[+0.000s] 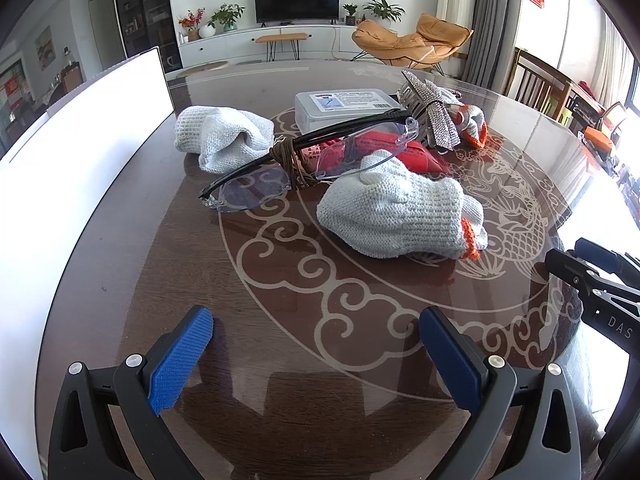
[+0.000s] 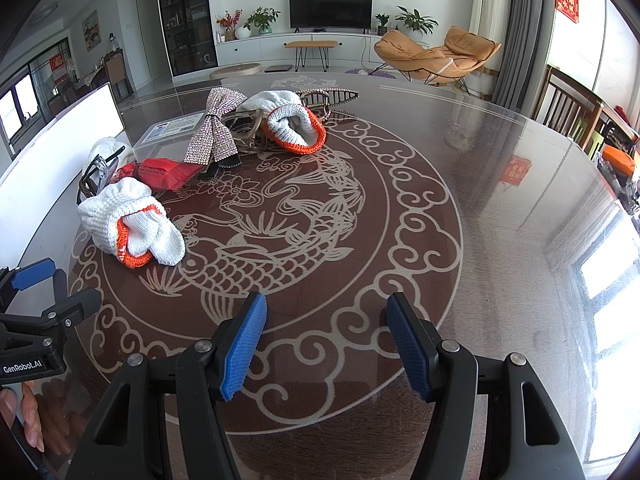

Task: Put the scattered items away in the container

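Left wrist view. The left gripper (image 1: 316, 356) sits at the bottom of the frame with its jaws spread and nothing between them, above the dark patterned surface (image 1: 168, 264). In mid-frame lies a rolled white glove (image 1: 396, 212) with an orange cuff. Just behind it a pair of glasses (image 1: 308, 152) leans tilted, with brown cord wound around its bridge, over a red packet (image 1: 404, 152). A second white glove (image 1: 224, 136) lies at centre left. Farther back stand a clear plastic box (image 1: 344, 108), a rhinestone bow (image 1: 432, 108) and, at the right of the pile, a third glove (image 1: 472, 120). A white container (image 1: 80, 152) fills the left edge. The right gripper (image 1: 592, 272) enters at right.

Right wrist view. The right gripper (image 2: 326, 344) occupies the bottom centre, its jaws spread and empty over the fish motif of the surface (image 2: 500, 200). The items cluster in the upper left: the nearest glove (image 2: 132, 220), the red packet (image 2: 164, 172), the glasses (image 2: 100, 168), the bow (image 2: 218, 128), the clear box (image 2: 172, 128) and an orange-cuffed glove (image 2: 288, 120). The white container (image 2: 52, 152) lies along the left edge. The left gripper (image 2: 36, 300) shows at lower left, with a person's fingers (image 2: 24, 416) below it.
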Demonstrator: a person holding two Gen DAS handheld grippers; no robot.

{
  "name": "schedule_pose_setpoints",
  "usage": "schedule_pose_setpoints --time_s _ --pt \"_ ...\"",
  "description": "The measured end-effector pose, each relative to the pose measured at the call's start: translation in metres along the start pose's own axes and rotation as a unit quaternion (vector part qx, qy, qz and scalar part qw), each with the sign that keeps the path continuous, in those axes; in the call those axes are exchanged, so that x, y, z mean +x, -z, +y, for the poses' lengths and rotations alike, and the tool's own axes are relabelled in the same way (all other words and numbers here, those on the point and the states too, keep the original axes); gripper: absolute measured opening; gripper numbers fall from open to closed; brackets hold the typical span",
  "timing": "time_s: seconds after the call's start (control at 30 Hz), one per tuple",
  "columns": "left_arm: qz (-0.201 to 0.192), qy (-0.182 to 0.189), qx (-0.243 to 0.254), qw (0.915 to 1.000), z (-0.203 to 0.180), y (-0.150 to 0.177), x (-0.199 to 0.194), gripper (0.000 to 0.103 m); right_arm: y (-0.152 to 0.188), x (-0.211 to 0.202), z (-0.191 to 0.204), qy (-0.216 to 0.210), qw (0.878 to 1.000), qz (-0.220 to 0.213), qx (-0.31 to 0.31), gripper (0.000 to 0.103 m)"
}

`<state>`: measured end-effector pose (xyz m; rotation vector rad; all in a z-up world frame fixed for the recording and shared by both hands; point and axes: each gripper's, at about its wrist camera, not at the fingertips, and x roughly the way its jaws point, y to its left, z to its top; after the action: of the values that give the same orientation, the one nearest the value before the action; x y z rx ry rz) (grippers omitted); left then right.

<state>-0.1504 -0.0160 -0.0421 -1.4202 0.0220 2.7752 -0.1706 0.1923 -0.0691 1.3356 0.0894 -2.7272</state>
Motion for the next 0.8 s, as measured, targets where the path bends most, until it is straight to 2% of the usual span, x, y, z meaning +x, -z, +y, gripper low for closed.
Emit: schedule_pose_setpoints --time_s 0.8 --pt "0.0 -0.003 -0.005 1.0 0.0005 -0.0003 0.0007 0.103 0.0 -0.0001 0.0001 0.0 1.0 0.0 0.0 0.064"
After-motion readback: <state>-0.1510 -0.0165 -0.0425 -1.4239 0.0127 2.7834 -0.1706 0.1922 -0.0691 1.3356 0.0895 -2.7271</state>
